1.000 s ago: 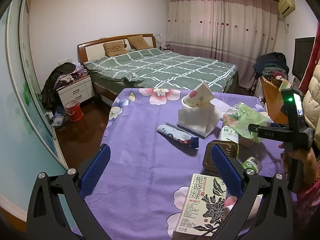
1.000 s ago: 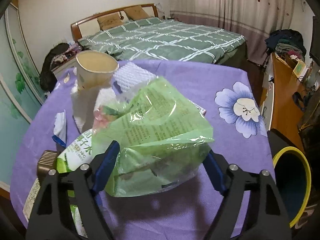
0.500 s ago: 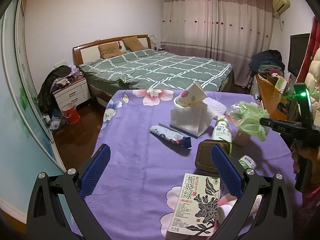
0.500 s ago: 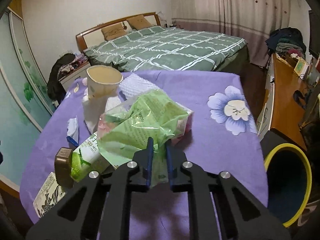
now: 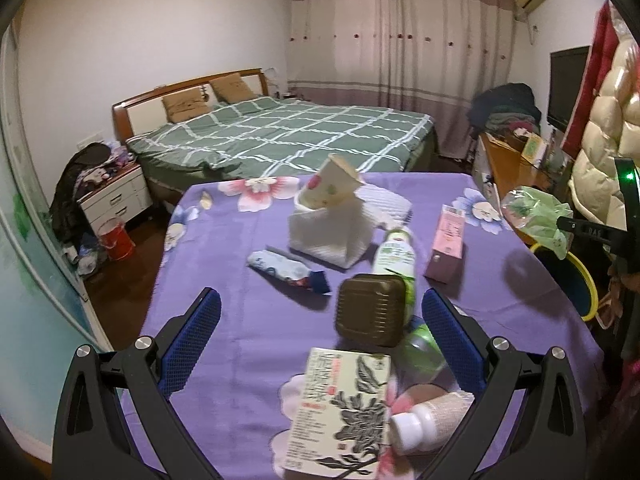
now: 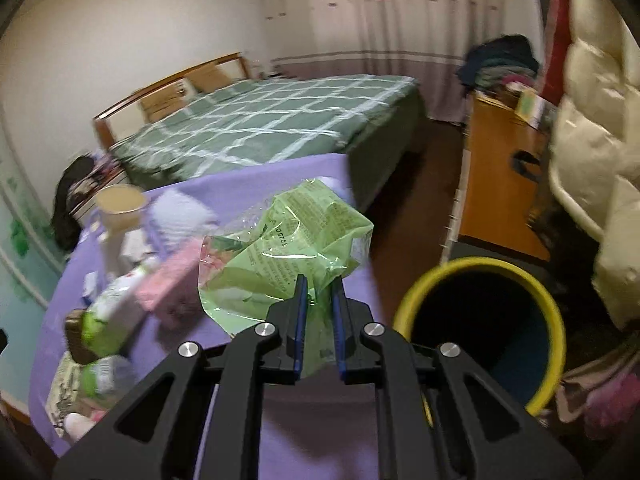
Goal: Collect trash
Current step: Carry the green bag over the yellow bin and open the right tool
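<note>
Right now the right gripper [image 6: 319, 286] is pinching a crumpled green plastic wrapper [image 6: 296, 236], its blue pads [image 6: 301, 308] drawn in narrow with the film bunched between them. The wrapper is hanging clear of the purple tablecloth [image 6: 248, 184], off past the table's edge, near the yellow-rimmed bin [image 6: 558, 320] that is standing on the floor beside the table. From the left gripper's camera the same wrapper [image 5: 536, 216] is showing at the far right, held up above the bin's rim [image 5: 588, 284], with the right gripper's black body just beside it.

The left gripper [image 5: 320, 312] is hovering over the near part of the table with its jaws standing wide and nothing between them. Below and ahead of it a book with a flower print [image 5: 340, 400] is lying flat, a small white bottle [image 5: 424, 424] is lying on its side touching the book's right edge, and a brown square tin [image 5: 370, 308] is sitting just beyond. Farther back a green-labelled drink bottle [image 5: 394, 256] is lying behind the tin, a pink box [image 5: 446, 244] is resting to its right, a blue-and-white tube [image 5: 288, 270] is lying to its left, and a paper cup [image 5: 326, 188] is tilting on top of a white tissue pack [image 5: 328, 232].
</note>
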